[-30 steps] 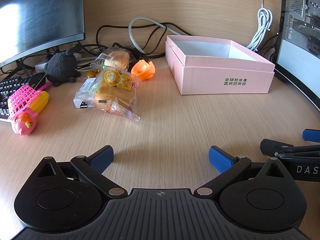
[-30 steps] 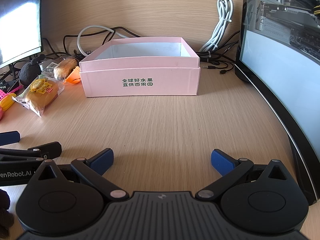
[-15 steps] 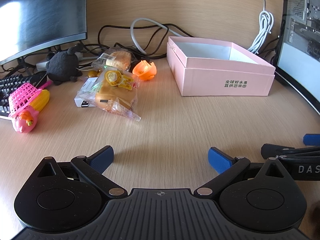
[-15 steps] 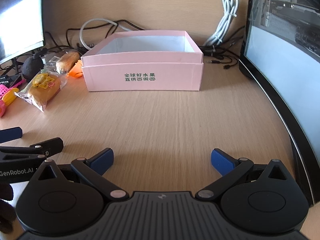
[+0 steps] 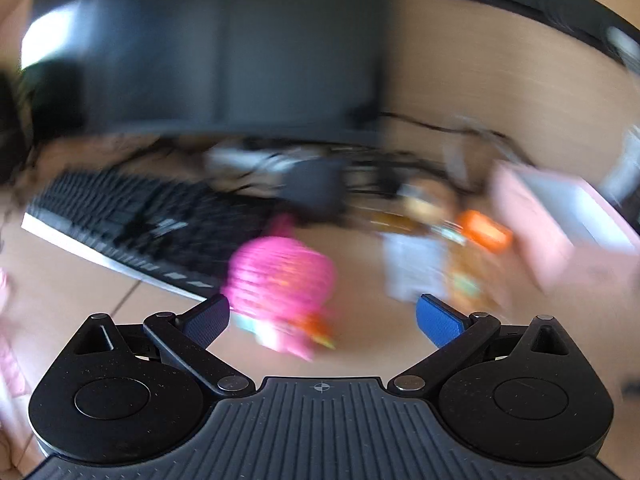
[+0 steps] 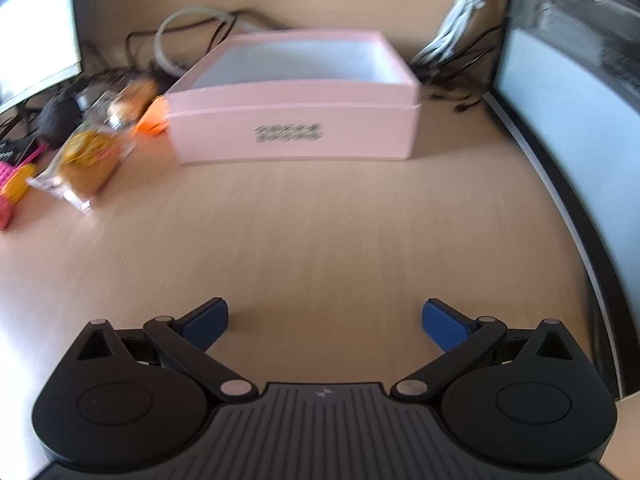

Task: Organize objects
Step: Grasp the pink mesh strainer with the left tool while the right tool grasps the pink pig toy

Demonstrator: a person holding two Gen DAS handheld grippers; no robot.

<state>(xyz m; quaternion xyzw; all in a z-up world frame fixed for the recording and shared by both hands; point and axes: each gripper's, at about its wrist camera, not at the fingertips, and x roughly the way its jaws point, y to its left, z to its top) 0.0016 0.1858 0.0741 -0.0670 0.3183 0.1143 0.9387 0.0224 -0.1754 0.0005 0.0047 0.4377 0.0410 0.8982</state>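
Observation:
The left wrist view is motion-blurred. My left gripper (image 5: 322, 316) is open and empty, with the pink toy with a basket (image 5: 280, 280) just ahead between its blue fingertips. Wrapped bread packets (image 5: 460, 268), an orange toy (image 5: 486, 232) and a black plush (image 5: 316, 188) lie beyond, and the pink box (image 5: 560, 236) is at the right. My right gripper (image 6: 324, 318) is open and empty over bare desk. The open pink box (image 6: 296, 132) stands ahead of it, with a bread packet (image 6: 86, 160) and the orange toy (image 6: 152, 120) to its left.
A black keyboard (image 5: 132, 224) and a monitor (image 5: 208, 48) are at the left. Another monitor (image 6: 580, 100) lines the right edge of the desk. Cables (image 6: 192, 28) run along the back wall.
My left gripper has swung sharply left and forward, so the pink toy now sits right before its fingertips. My right gripper has moved slightly closer to the pink box.

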